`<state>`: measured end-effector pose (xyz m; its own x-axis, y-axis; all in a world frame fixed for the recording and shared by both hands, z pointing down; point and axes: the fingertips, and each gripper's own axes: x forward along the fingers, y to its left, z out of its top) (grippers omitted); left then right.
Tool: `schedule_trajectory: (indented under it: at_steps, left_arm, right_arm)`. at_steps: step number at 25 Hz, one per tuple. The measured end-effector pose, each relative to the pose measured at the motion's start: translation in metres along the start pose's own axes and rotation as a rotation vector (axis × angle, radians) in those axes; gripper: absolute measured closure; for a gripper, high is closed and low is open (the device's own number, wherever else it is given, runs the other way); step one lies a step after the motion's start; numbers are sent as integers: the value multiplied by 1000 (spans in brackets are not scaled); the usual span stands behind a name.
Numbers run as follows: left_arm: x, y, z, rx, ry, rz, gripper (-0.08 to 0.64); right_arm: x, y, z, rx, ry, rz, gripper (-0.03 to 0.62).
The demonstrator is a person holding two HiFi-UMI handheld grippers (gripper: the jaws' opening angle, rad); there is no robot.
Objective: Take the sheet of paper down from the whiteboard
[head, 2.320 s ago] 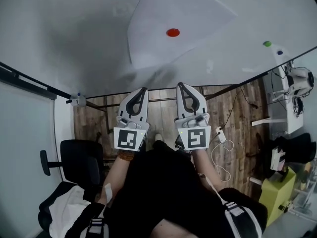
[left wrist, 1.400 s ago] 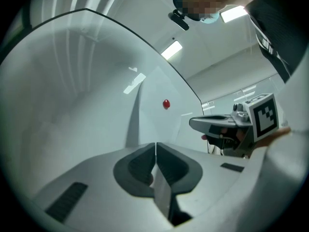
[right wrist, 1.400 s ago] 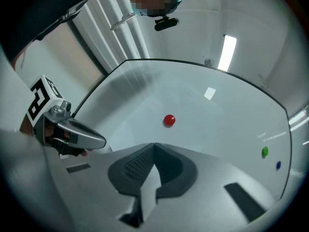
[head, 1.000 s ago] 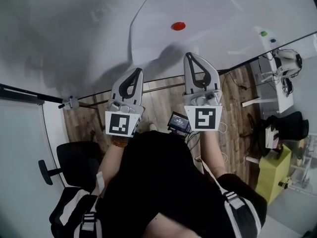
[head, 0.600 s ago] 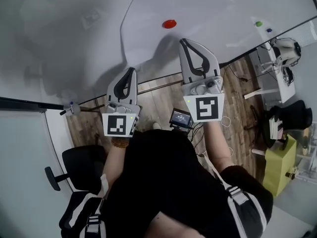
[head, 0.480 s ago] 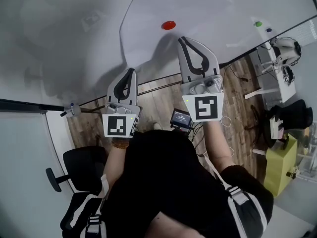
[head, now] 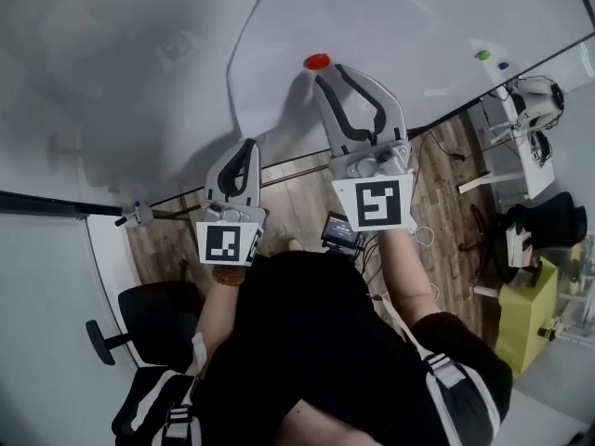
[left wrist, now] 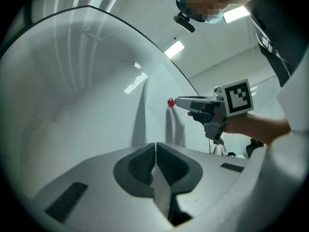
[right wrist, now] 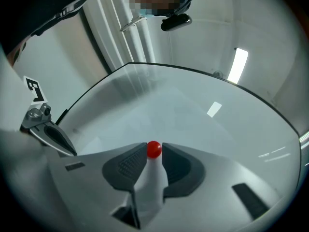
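Observation:
A white sheet of paper lies flat on the whiteboard, pinned by a round red magnet. My right gripper is raised to the magnet. Its jaws are opening, and in the right gripper view the magnet sits in the gap at their tips with no pad pressing on it. My left gripper hangs lower, below the sheet's bottom corner, shut with nothing in it. In the left gripper view the closed tips face the board, with the right gripper and the magnet further to the right.
A green magnet and a blue magnet stick to the board at the right. Below are a wooden floor, a black office chair, a small screen device, a desk with a headset and a yellow-green cabinet.
The right gripper has risen up to the red magnet and its jaws have gone from shut to spread. The left gripper has stayed low and shut.

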<state>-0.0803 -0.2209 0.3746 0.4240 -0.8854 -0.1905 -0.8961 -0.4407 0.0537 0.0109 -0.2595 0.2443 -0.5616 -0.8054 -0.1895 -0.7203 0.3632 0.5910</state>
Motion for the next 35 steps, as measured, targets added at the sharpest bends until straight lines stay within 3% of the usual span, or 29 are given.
schedule_trajectory:
  at_steps: [15,24,28,35]
  left_arm:
    - [-8,5,-3,13,12,15,543]
    - [-12,8,-4,14,20,27,543]
    - [-13,12,-6,9,21,32,543]
    - [-15,19,2,-36,-22,38,543]
  right_arm:
    - [15,0,2,53,-4,9,449]
    - [20,3,2,59,-6,14,449]
    - [21,3,-2,16,18,1,468]
    - [21,1,1,41,-1,-21,469]
